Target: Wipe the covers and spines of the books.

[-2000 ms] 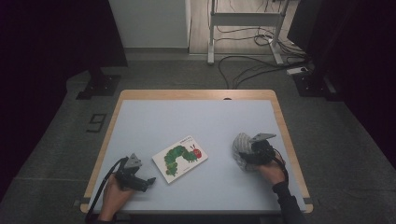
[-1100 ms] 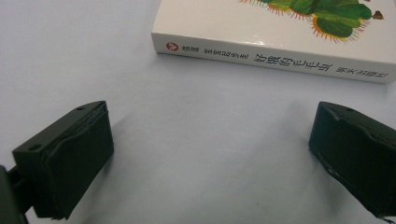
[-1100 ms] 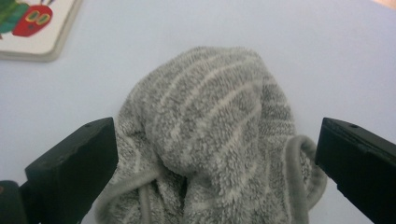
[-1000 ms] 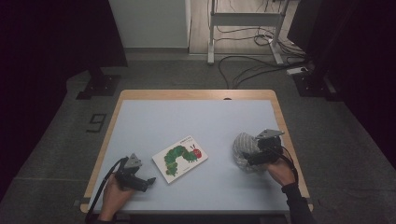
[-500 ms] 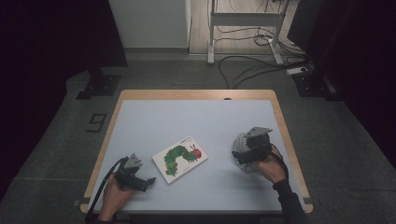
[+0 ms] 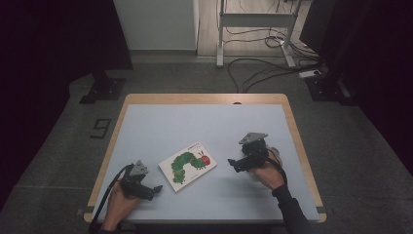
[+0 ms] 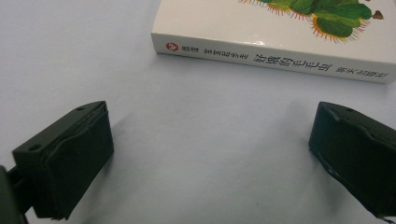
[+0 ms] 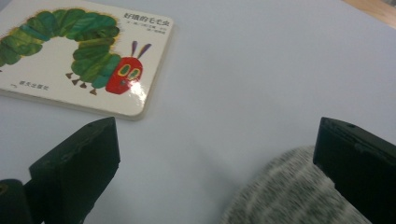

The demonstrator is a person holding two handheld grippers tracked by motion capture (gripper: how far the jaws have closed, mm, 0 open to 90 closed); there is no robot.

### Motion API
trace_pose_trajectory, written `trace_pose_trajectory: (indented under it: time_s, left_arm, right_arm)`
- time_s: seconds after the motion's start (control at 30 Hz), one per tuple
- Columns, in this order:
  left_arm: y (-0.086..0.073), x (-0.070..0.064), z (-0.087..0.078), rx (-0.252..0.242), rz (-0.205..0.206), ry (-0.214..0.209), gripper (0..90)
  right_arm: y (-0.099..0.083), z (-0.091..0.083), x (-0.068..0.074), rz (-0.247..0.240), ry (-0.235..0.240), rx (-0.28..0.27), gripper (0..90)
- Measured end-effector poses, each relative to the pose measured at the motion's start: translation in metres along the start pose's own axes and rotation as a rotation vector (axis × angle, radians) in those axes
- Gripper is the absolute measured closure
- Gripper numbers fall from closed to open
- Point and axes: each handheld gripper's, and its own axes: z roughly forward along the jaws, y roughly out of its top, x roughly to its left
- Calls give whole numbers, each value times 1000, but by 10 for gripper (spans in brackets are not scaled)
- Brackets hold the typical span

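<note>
The left gripper [image 6: 155, 188] rests low on the bench [image 6: 160, 126] at the near left corner, unchanged over the last 2 seconds. Its fingers [image 7: 70, 158] stand wide apart with nothing between them, aimed at the spine of the caterpillar book [image 6: 187, 165], which lies just ahead of them and apart.

The book lies flat near the middle of the bench, front cover up, slightly askew, and it has not shifted.

The change is on the right. The right gripper [image 6: 233, 165] has swung from pointing over the grey knitted bundle [image 6: 272, 155] to pointing left toward the book, and it now sits nearer the book's red-headed corner, apart from it. Its fingers [image 8: 74, 168] are spread wide and hold nothing. The grey bundle lies on the bench by the right hand [image 6: 268, 175]; in the right gripper view its edge [image 8: 289, 191] shows low between the fingers, toward the right one, not clamped.

My reading: the bundle is left aside and the book is the thing now in hand. With both grippers open and facing it from opposite sides, a 2-sided pickup or an opening of the cover looks like the coming step.
</note>
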Motion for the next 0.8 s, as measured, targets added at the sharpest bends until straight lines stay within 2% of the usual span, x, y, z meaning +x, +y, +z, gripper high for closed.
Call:
trace_pose_trajectory:
  time_s: [0.3, 0.47, 0.8]
  left_arm:
    - [2, -2, 1, -2, 13, -3, 0]
    - [9, -10, 7, -5, 51, -21, 0]
    - [20, -20, 17, -3, 92, -50, 0]
  right_arm:
    - [8, 19, 15, -13, 51, 15, 0]
    - [10, 29, 22, -20, 73, 15, 0]
    - [16, 52, 35, -51, 114, 41, 6]
